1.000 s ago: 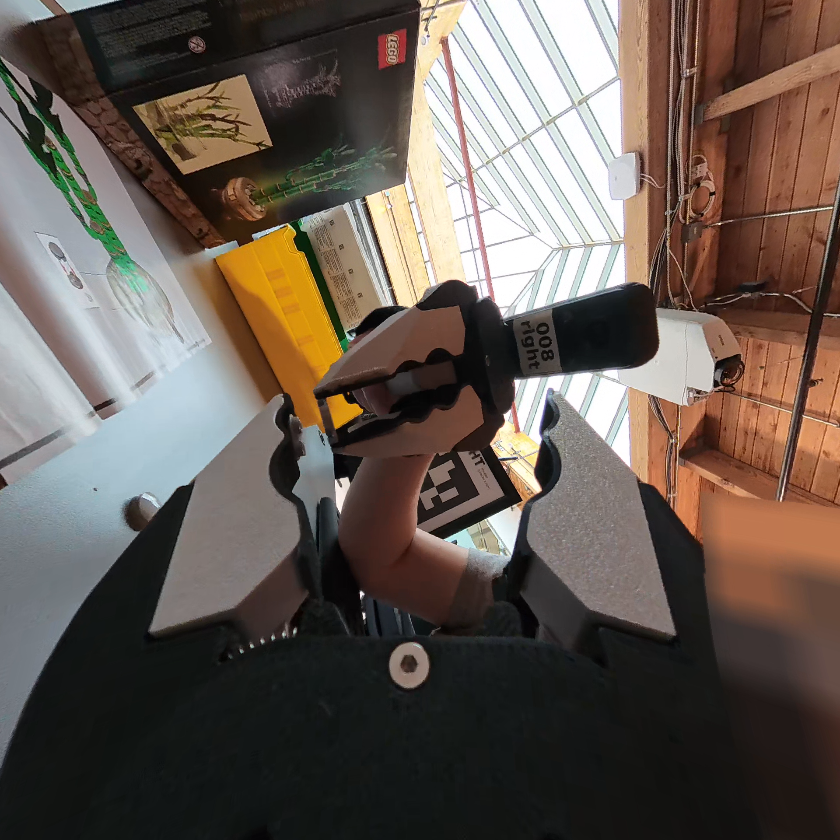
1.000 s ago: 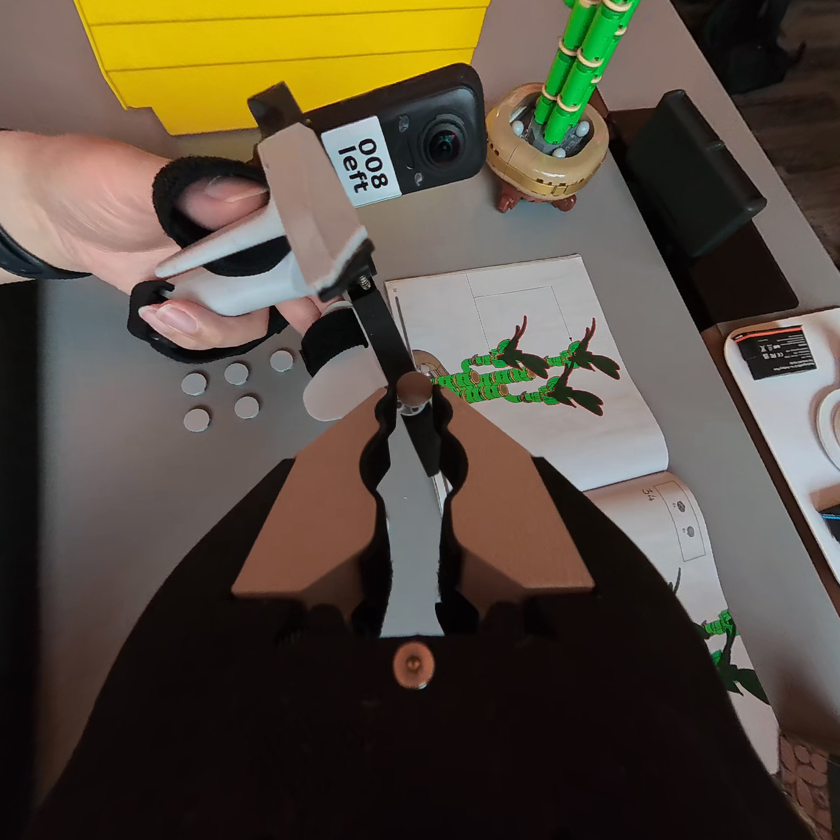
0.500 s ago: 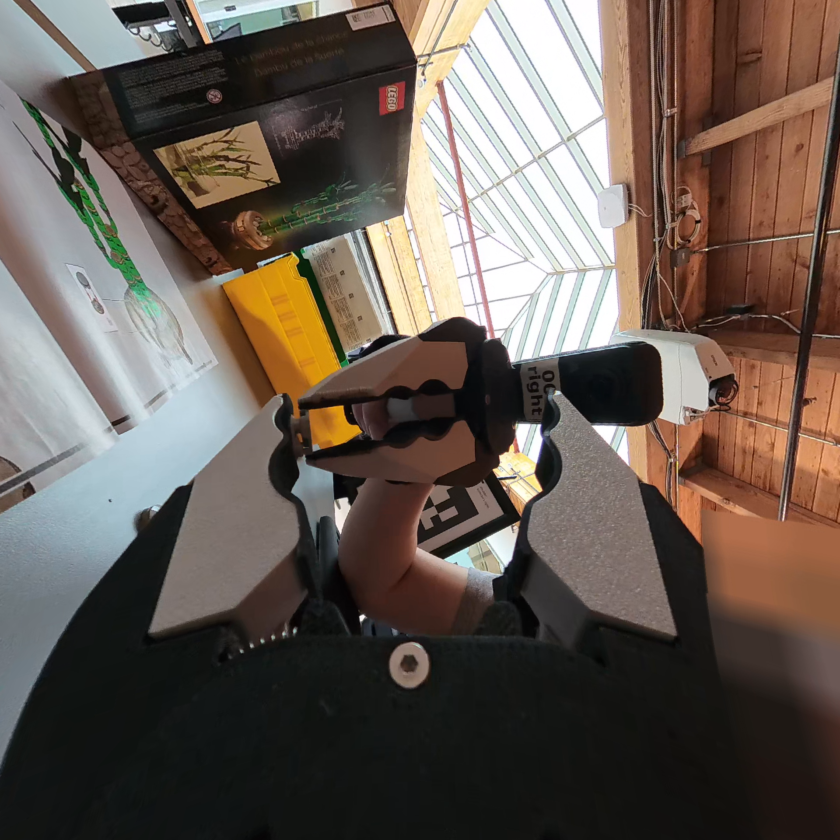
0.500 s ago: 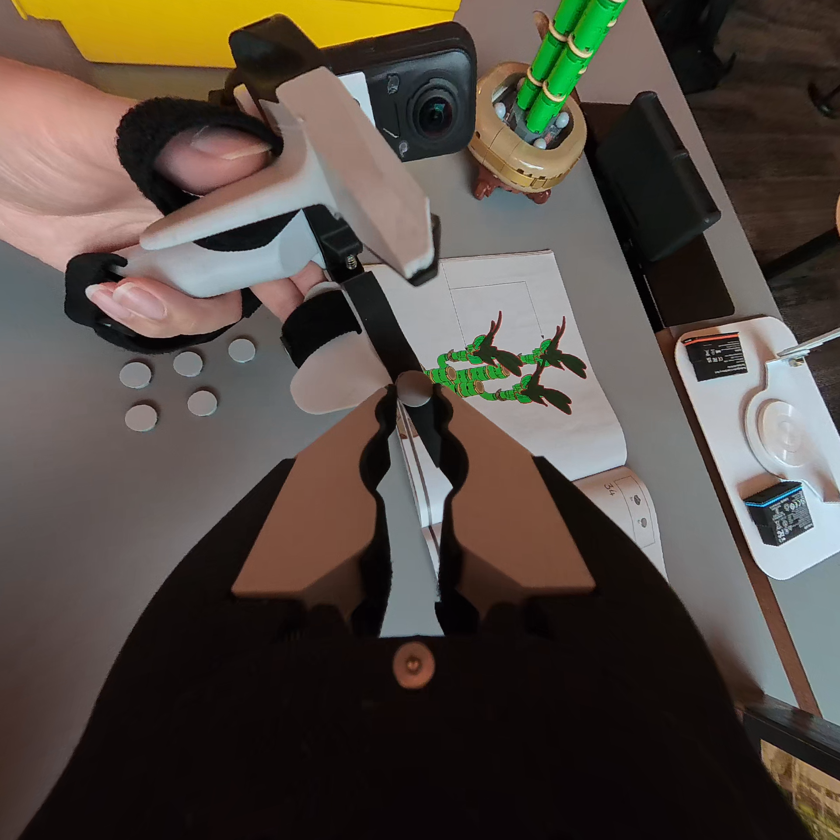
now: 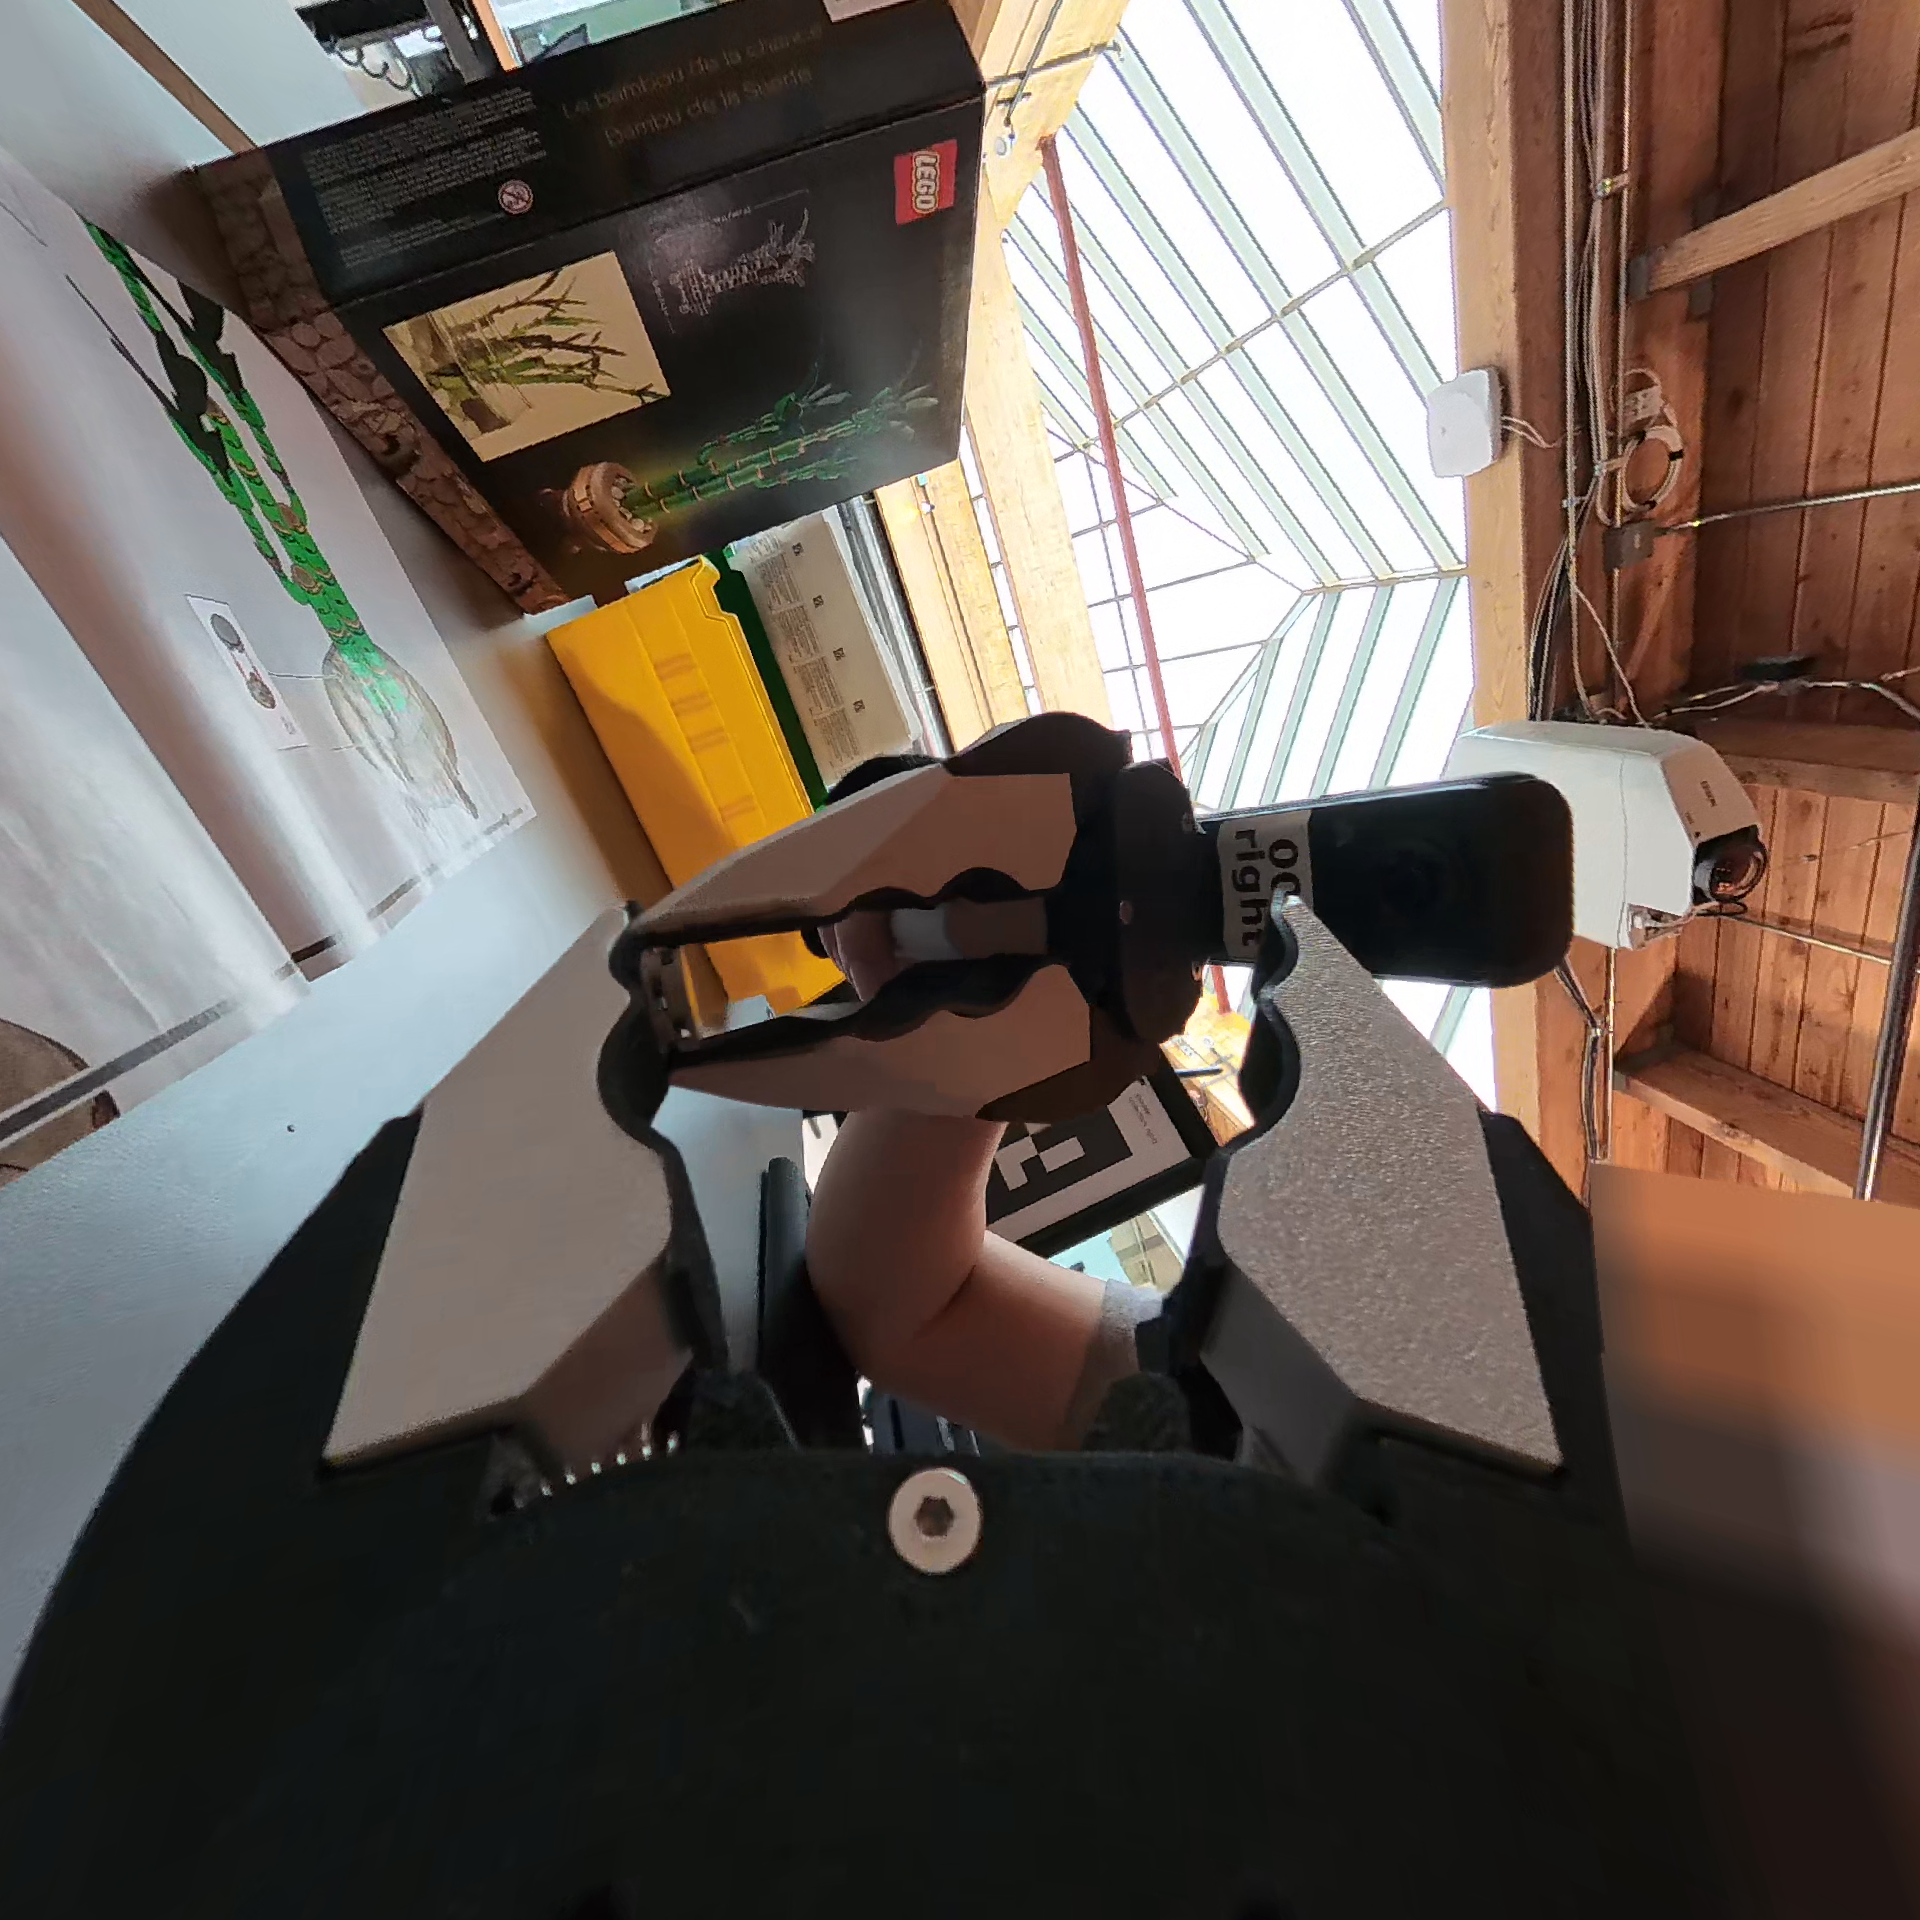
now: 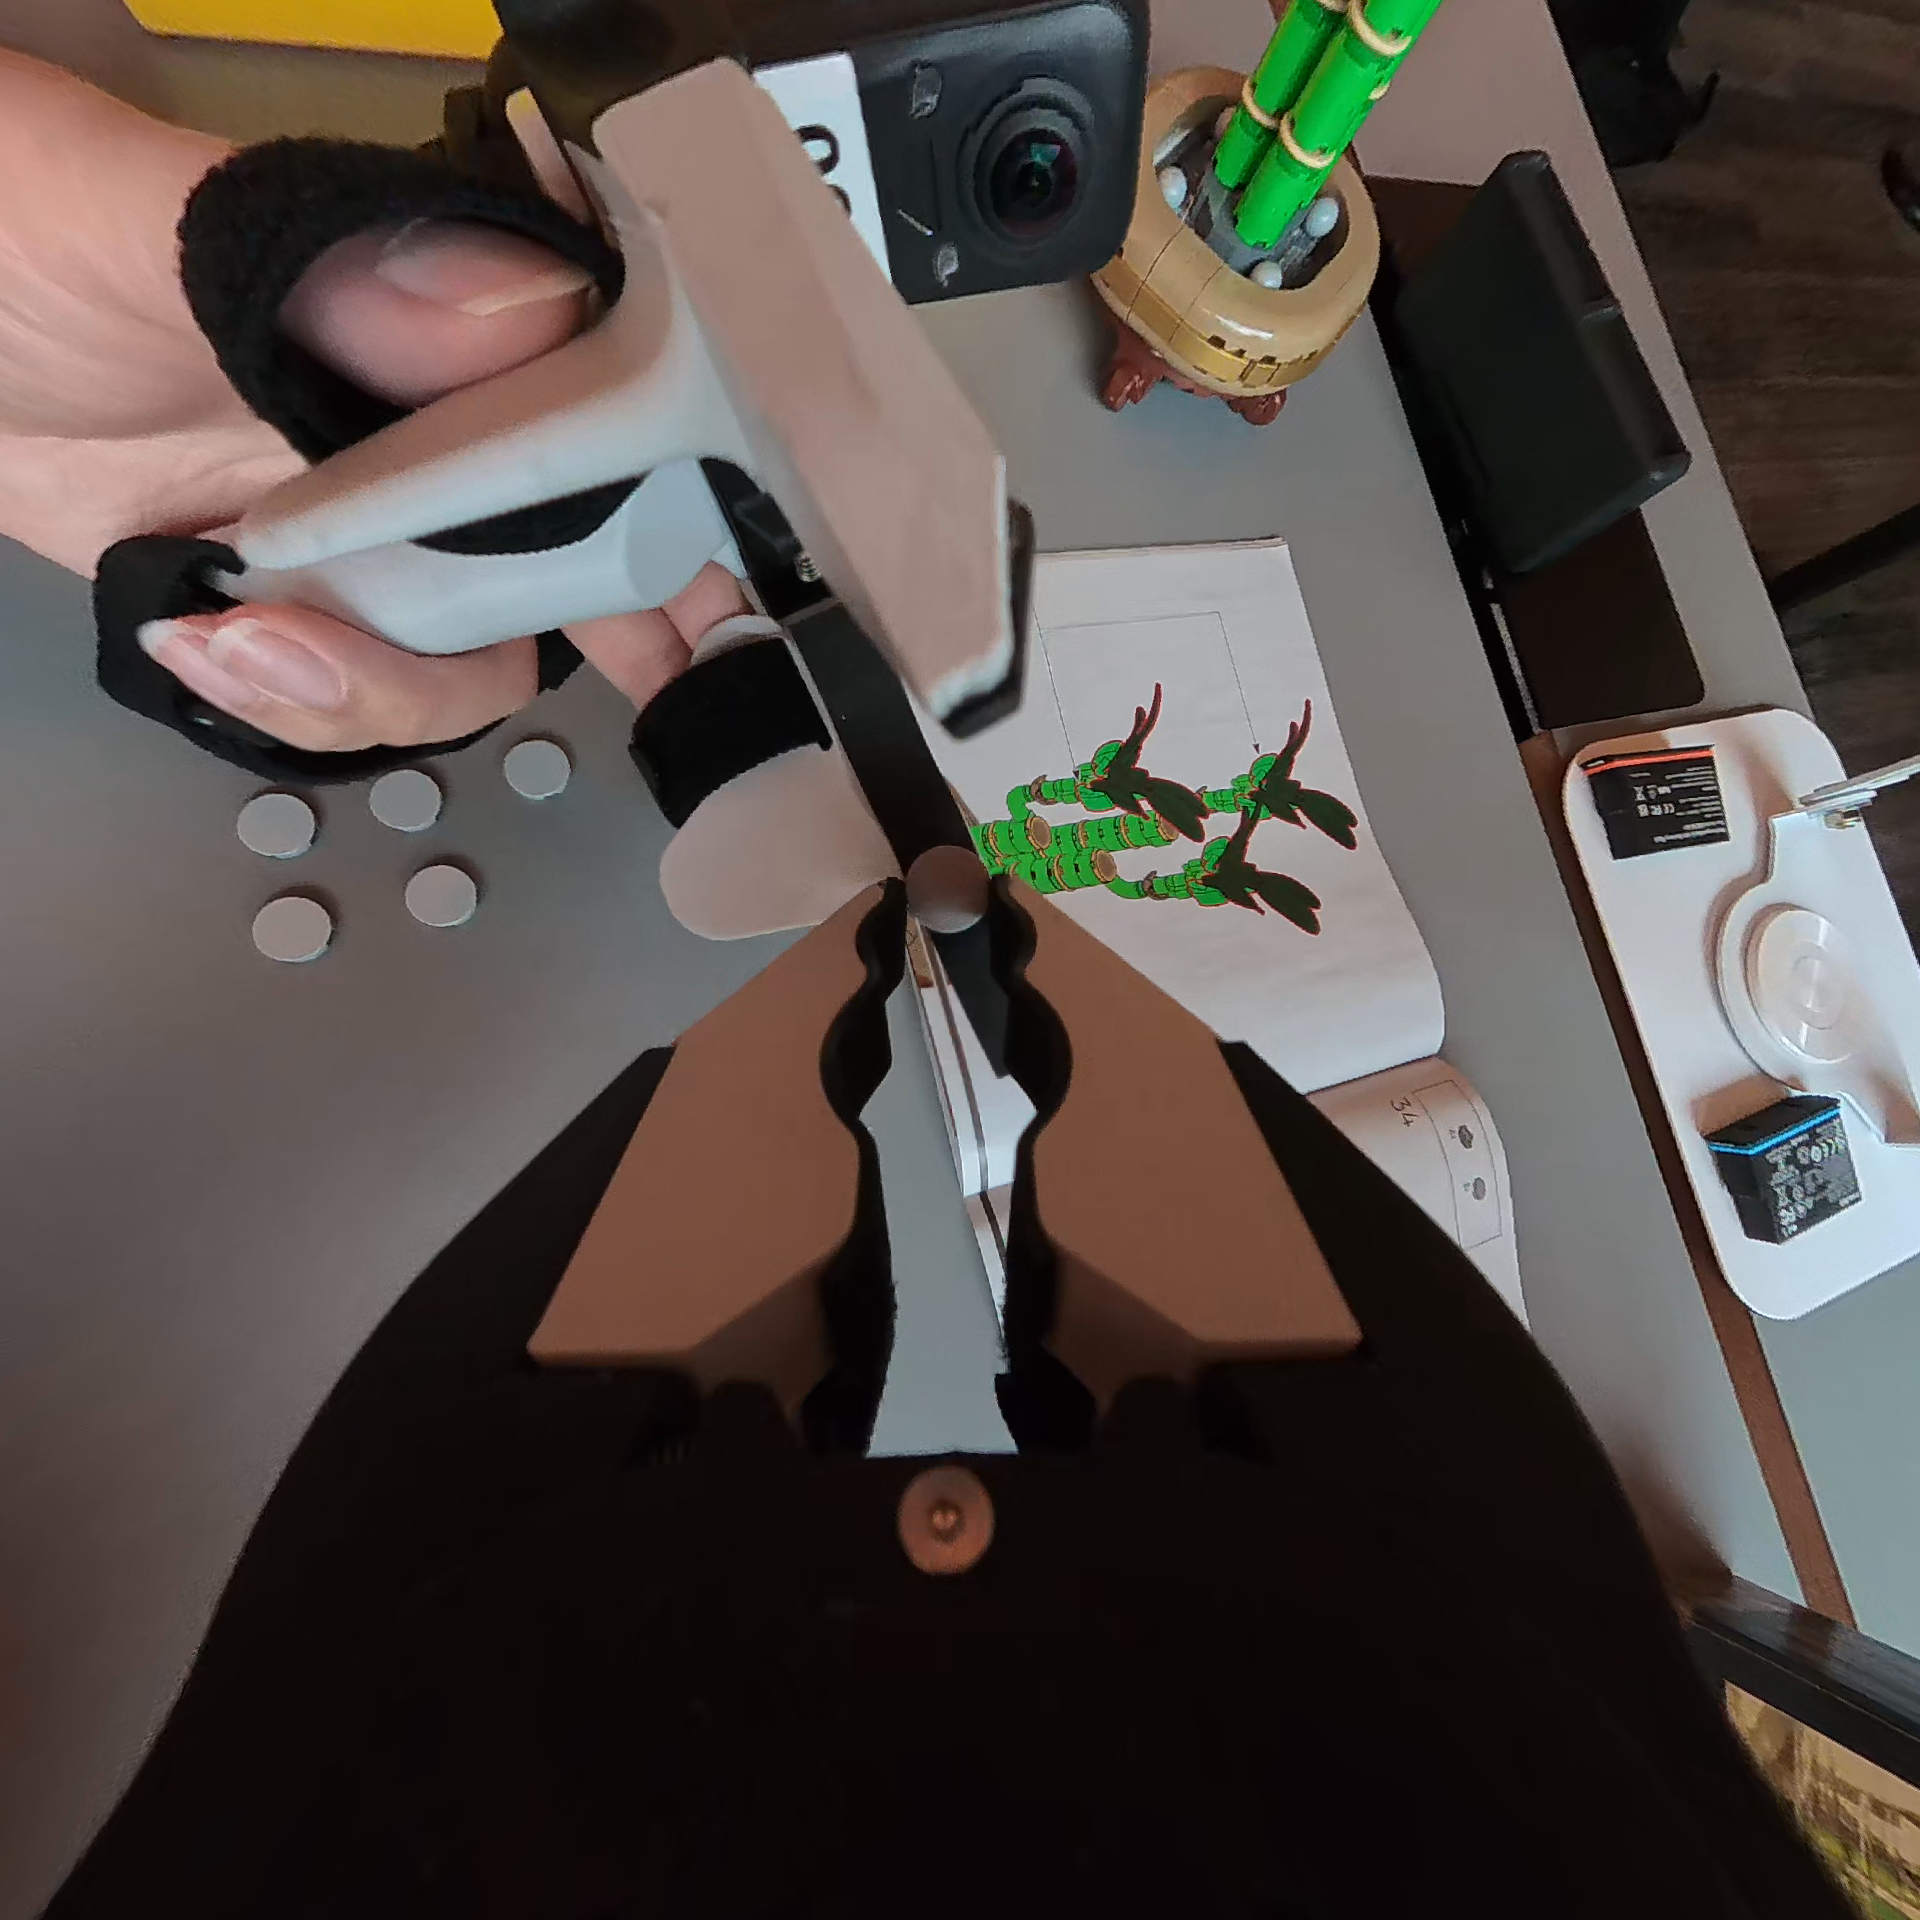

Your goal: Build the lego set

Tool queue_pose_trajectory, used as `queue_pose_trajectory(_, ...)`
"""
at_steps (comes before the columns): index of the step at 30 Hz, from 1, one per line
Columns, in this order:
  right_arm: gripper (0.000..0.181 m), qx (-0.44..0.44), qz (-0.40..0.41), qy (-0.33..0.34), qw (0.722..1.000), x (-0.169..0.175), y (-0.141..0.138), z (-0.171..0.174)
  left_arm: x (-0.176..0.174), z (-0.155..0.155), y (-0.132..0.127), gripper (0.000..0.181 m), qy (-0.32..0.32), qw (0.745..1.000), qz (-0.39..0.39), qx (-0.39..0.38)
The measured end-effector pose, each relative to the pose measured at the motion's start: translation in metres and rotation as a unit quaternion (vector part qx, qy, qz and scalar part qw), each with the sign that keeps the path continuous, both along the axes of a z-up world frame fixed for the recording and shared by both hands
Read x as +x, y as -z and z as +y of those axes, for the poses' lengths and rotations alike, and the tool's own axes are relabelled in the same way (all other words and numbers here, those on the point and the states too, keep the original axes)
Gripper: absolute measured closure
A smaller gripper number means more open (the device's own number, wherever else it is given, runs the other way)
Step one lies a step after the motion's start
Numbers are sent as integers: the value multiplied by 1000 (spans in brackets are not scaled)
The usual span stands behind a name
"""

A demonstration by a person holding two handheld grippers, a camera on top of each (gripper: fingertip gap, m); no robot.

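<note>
My right gripper (image 6: 945, 894) has brown fingers, nearly shut on a small grey round piece (image 6: 943, 883) at their tips. It presses against the black pad edge of the left gripper's finger (image 6: 883, 727). My left gripper (image 5: 951, 925) is tilted up toward the ceiling, open wide and empty. The right gripper (image 5: 655, 987) touches its left fingertip. The green bamboo model in a tan pot (image 6: 1236, 291) stands at the back of the grey table (image 6: 312, 1143). Several grey round discs (image 6: 405, 800) lie on the table to the left.
The open instruction booklet (image 6: 1299, 935) lies under the grippers. A black case (image 6: 1517, 364) and a white tray (image 6: 1662, 1278) with batteries are on the right. The black set box (image 5: 644, 312) and a yellow bin (image 5: 686, 748) stand at the table's far side. Between my right fingertips and the black case (image 6: 1517, 364) there is roughly 30 cm.
The two grippers have come closer together. The right gripper's tips have moved onto the left gripper's left fingertip. Both grips look unchanged.
</note>
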State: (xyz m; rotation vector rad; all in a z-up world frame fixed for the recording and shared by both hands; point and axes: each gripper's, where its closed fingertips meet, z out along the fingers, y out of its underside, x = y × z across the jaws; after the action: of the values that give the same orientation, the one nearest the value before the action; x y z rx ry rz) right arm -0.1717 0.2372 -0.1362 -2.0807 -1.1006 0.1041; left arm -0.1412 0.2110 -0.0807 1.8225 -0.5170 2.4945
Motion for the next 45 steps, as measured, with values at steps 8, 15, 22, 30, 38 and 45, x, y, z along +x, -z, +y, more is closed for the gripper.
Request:
queue_pose_trajectory(8,166,2,-8,-2,1000,-1,3,1,0,1,3,70,-2,1000,8,-9)
queue_pose_trajectory(15,166,16,-19,-13,1000,-2,3,2,0,2,4,70,-3,1000,11,-10)
queue_pose_trajectory(22,166,45,-8,-35,998,-4,-9,0,-3,2,-4,86,1,1000,-12,-13)
queue_pose_trajectory(30,166,50,16,-49,997,-4,-20,-4,-5,1,-5,109,12,999,-21,-21)
queue_pose_trajectory(38,166,57,-5,-43,997,8,-27,-6,-8,10,6,132,-11,1000,12,11)
queue_pose_trajectory(45,166,61,-25,-42,997,9,-27,-7,-6,7,14,157,-14,998,36,55)
